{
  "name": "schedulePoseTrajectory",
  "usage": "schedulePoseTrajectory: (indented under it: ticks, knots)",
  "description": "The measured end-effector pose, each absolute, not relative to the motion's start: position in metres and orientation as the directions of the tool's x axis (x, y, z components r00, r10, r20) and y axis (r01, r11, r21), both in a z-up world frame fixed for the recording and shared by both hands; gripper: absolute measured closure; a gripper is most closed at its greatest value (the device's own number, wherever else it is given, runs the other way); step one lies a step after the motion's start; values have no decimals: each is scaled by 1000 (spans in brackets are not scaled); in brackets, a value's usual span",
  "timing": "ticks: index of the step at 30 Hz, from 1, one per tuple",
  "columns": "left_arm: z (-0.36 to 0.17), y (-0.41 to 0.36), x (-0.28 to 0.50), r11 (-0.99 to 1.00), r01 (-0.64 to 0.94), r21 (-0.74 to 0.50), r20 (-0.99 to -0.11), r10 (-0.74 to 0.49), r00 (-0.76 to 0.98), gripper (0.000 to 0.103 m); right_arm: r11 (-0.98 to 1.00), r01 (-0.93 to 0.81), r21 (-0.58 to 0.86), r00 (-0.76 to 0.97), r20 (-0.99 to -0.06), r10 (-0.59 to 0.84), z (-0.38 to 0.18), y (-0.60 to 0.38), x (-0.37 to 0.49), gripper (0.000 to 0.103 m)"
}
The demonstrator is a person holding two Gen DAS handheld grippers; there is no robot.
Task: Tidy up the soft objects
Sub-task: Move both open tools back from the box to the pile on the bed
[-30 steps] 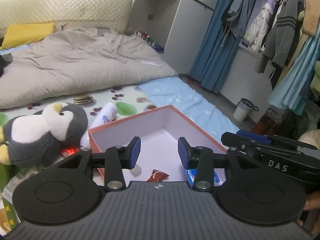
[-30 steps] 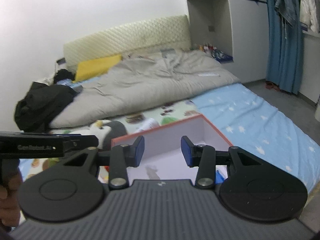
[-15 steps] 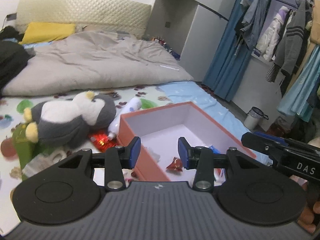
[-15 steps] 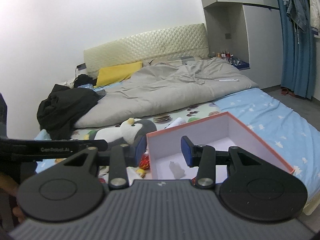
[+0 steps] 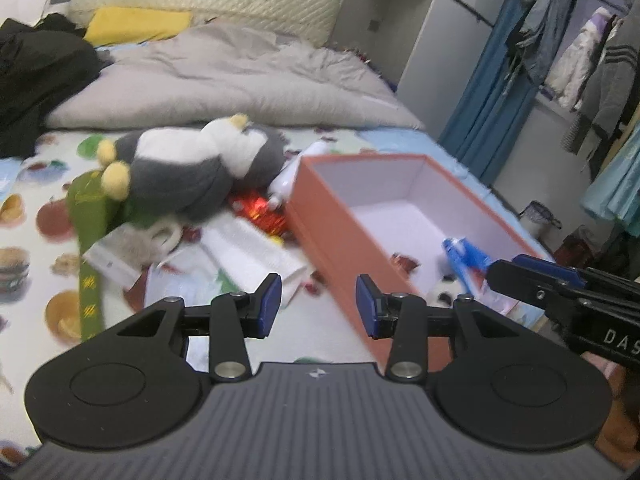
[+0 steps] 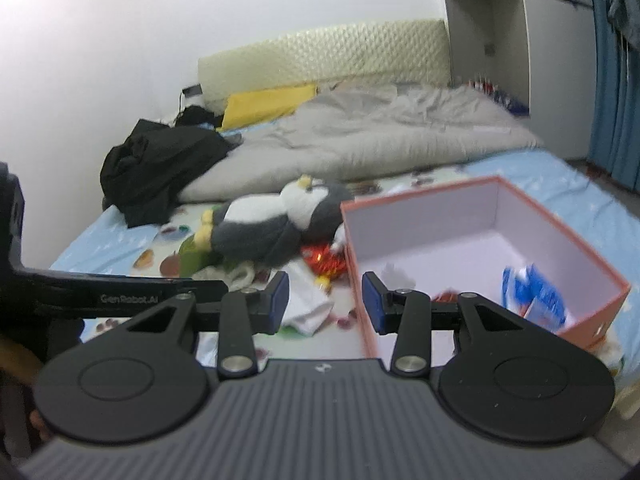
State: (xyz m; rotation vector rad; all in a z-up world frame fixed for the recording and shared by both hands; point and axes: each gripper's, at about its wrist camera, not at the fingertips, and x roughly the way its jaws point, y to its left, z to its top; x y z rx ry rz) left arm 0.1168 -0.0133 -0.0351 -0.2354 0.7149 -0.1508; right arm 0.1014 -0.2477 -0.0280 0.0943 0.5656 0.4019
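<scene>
An orange box (image 5: 332, 232) with a white inside stands open on the bed; it also shows in the right wrist view (image 6: 568, 240). It holds a blue packet (image 5: 464, 256) and small wrappers. A grey and white penguin plush (image 5: 192, 168) lies left of the box, also in the right wrist view (image 6: 272, 224). White socks or cloths (image 6: 308, 304) and a red wrapper (image 5: 260, 212) lie between them. My left gripper (image 5: 318, 306) is open and empty, held above the box's near left corner. My right gripper (image 6: 324, 302) is open and empty, at the box's left wall.
A grey duvet (image 5: 240, 76), a yellow pillow (image 5: 136, 26) and black clothes (image 6: 160, 168) lie further back on the bed. A green pouch (image 5: 90, 216) lies by the plush. Hanging clothes (image 5: 592, 64) and a blue curtain (image 5: 492, 92) are on the right.
Both grippers have drawn back and swung left. The plush and the clutter beside the box have come into fuller view. Both stay open and empty.
</scene>
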Motion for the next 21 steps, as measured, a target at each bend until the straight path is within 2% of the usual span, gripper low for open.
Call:
schedulePoseTrajectory:
  ticks: [8, 13, 16, 21]
  knots:
    - [-70, 10, 86, 963, -36, -268, -685, -164, 710, 55, 915, -356, 191, 715, -574, 399, -51, -227, 85, 60]
    - [-84, 24, 75, 964, -85, -251, -702, -121, 702, 41, 902, -385, 194, 670, -613, 418, -63, -210, 83, 60]
    - [-92, 34, 79, 962, -117, -245, -708, -95, 700, 37, 893, -413, 180, 657, -620, 429, -66, -198, 86, 60]
    - [-110, 40, 94, 964, -146, -222, -726, -63, 684, 35, 888, -433, 158, 634, -646, 424, -79, -180, 107, 60]
